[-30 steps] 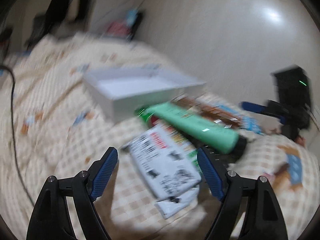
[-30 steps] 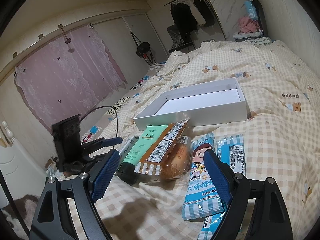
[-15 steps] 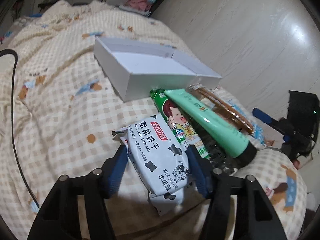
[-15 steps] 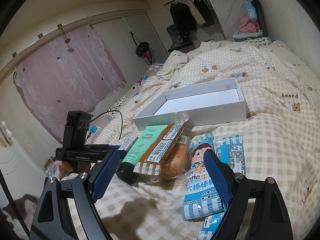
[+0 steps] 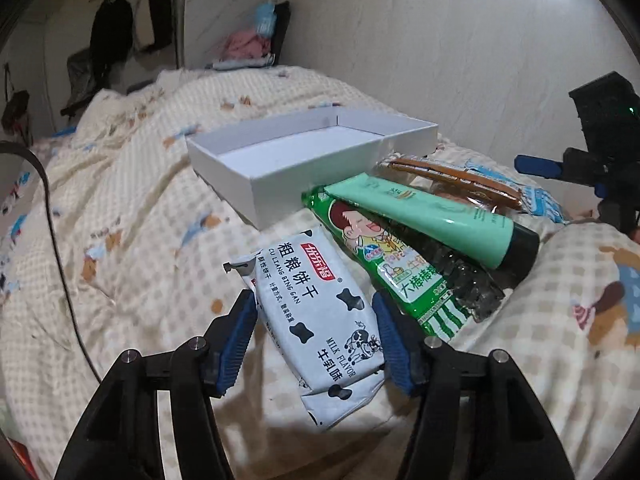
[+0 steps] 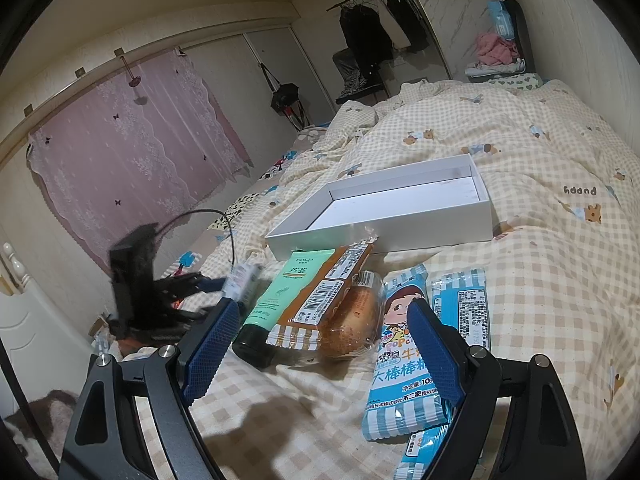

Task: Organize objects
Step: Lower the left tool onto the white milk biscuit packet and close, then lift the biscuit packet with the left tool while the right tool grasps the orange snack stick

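Now the left gripper (image 5: 315,322) angles downward over the checked bedspread (image 5: 132,240), its blue pads (image 5: 240,328) pressing both long sides of a white cow-print biscuit packet (image 5: 316,316). The jaws have just been closing, and the packet sits between them, clamped. Its near end hangs free past the pads and casts a shadow on the cover below, so it appears lifted off the bed.

Just right of the packet, a green lollipop wrapper (image 5: 384,256) lies on the bedspread, with a mint-green tube (image 5: 424,216) resting diagonally across it, black cap toward the near right. Beyond them lies an orange-brown snack pack (image 5: 452,178). At far centre, an open white box (image 5: 304,152) sits with its near corner close to the green wrapper.

The right gripper (image 6: 322,344) tilts down at a shallower angle, jaws spread wide with nothing between them. It hovers near the wrapped bread roll (image 6: 352,320) and a blue-striped lollipop bag (image 6: 404,356). In that view the left gripper's body appears blurred at the near left of the pile.
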